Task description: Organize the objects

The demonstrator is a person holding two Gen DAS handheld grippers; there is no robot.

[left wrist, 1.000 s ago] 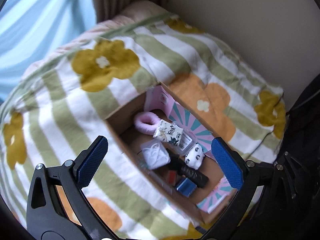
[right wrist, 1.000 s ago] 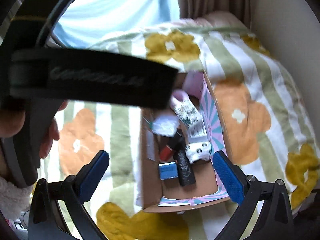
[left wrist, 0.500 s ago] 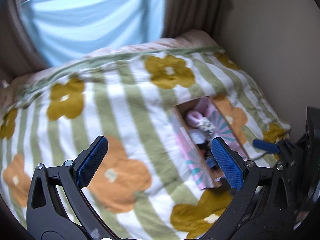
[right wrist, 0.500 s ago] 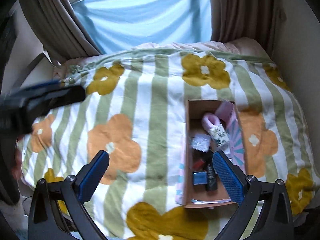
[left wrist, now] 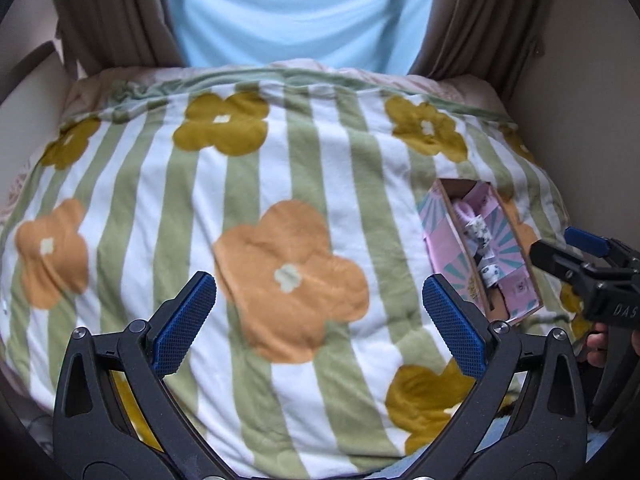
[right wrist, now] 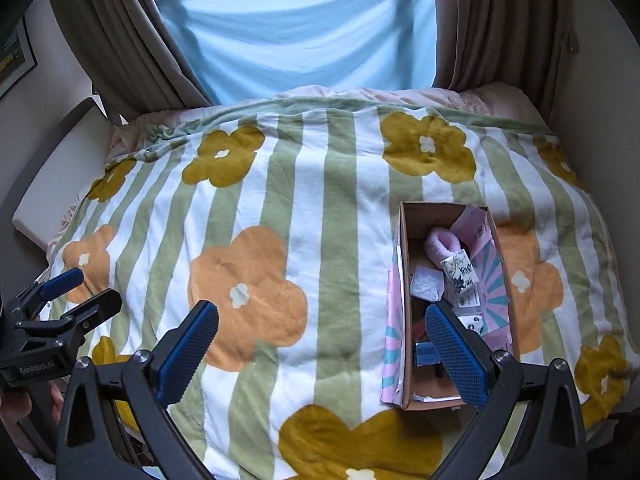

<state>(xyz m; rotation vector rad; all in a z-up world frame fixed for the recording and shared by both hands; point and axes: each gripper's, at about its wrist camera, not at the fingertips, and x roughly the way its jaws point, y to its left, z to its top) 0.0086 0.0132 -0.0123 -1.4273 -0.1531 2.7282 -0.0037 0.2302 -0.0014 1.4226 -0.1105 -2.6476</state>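
Left gripper (left wrist: 320,316) and right gripper (right wrist: 322,344): both spread wide, empty. Above floral blanket (right wrist: 320,220). Cardboard box (right wrist: 406,280) of small items at right.

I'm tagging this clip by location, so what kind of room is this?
Most likely a bedroom: a flowered striped blanket covers a bed, brown curtains frame a window behind it, and a cardboard box of small items sits on top.

a bed (right wrist: 320,208) under a green-striped flowered blanket (left wrist: 168,208) fills the room; brown curtains (right wrist: 120,48) flank a light-blue sheet (right wrist: 296,36) over the daylit window, beige walls (right wrist: 600,80) beside.
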